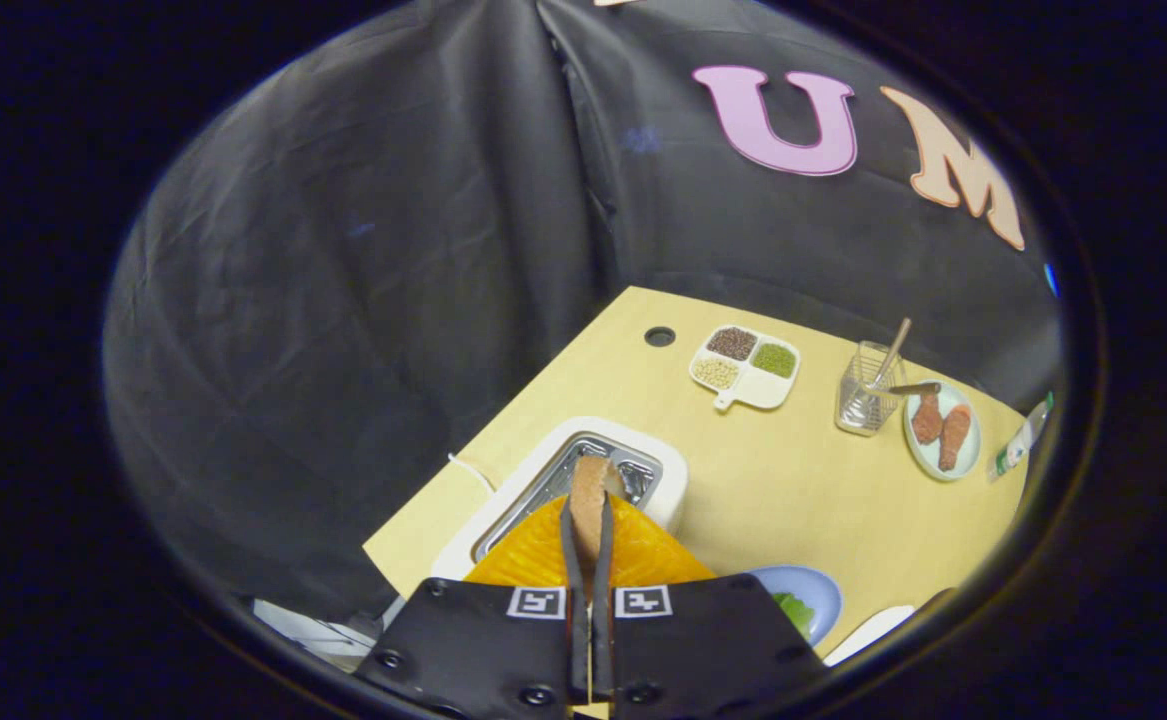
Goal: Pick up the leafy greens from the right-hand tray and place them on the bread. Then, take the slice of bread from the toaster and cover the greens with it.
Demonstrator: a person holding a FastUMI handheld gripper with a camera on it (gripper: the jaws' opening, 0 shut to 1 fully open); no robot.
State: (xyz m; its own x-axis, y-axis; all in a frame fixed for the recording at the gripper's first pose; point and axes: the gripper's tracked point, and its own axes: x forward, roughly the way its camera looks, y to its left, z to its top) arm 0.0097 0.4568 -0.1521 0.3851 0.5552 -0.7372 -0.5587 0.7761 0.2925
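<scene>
The gripper point(588, 520) is seen above the toaster point(583, 480), its fingers drawn close together and pressed on either face of the bread slice point(589, 490), which is held edge-on between them. The slice appears to be lifted at least partly out of the slot; its lower part is hidden by the fingers, so full clearance cannot be confirmed. The toaster stands on a pale wooden table point(793, 500). Just beside the gripper body, a blue plate point(818, 590) carries the greens point(795, 610), partly hidden; the bread presumably beneath them cannot be made out. Well beyond lie a divided dish of grains point(746, 368), a wire holder point(865, 390) and a plate of drumsticks point(943, 430). The second stage of the task is judged to be in hand. Risks from here: the thin slice, pinched near one edge, could pivot or slip during transport; it could catch on the slot rim if tilted too early; and a careless release could displace the greens or leave them uncovered.
</scene>
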